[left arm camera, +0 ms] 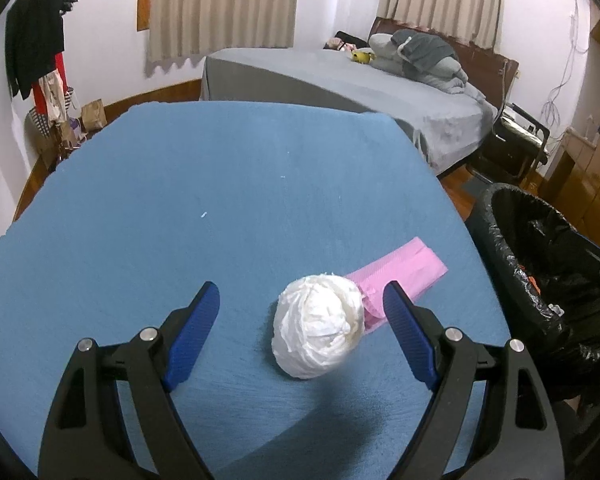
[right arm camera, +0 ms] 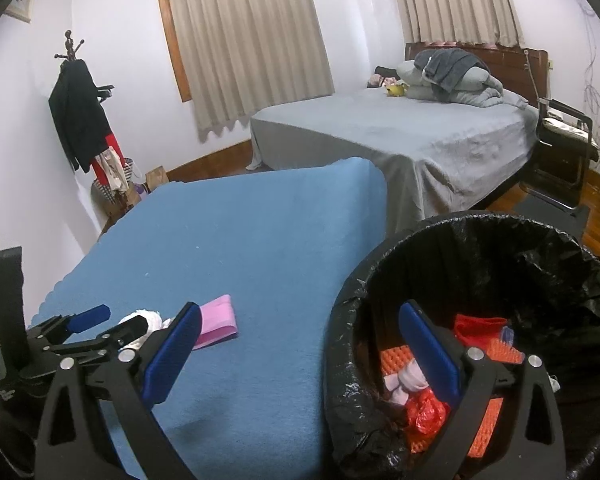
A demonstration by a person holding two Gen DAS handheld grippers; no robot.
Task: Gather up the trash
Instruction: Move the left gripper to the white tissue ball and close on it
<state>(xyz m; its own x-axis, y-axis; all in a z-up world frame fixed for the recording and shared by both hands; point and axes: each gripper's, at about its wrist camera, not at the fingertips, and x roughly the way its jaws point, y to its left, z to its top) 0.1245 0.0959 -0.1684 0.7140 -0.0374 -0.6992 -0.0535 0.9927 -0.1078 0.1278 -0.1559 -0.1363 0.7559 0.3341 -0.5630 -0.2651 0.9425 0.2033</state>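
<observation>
A crumpled white paper ball (left arm camera: 318, 325) lies on the blue table (left arm camera: 220, 184), touching a flat pink packet (left arm camera: 400, 270) behind it. My left gripper (left arm camera: 302, 298) is open, its blue fingers on either side of the ball, just above the table. My right gripper (right arm camera: 300, 316) is open and empty, held over the rim of the black-lined bin (right arm camera: 480, 248), which holds red, orange and white trash (right arm camera: 424, 396). The right wrist view also shows the left gripper (right arm camera: 114, 322), the ball (right arm camera: 150, 316) and the pink packet (right arm camera: 218, 320).
The bin (left arm camera: 540, 248) stands just off the table's right edge. A grey bed (right arm camera: 400, 136) lies behind the table, a chair (right arm camera: 564, 148) at far right, a coat rack with clothes (right arm camera: 84, 120) at left.
</observation>
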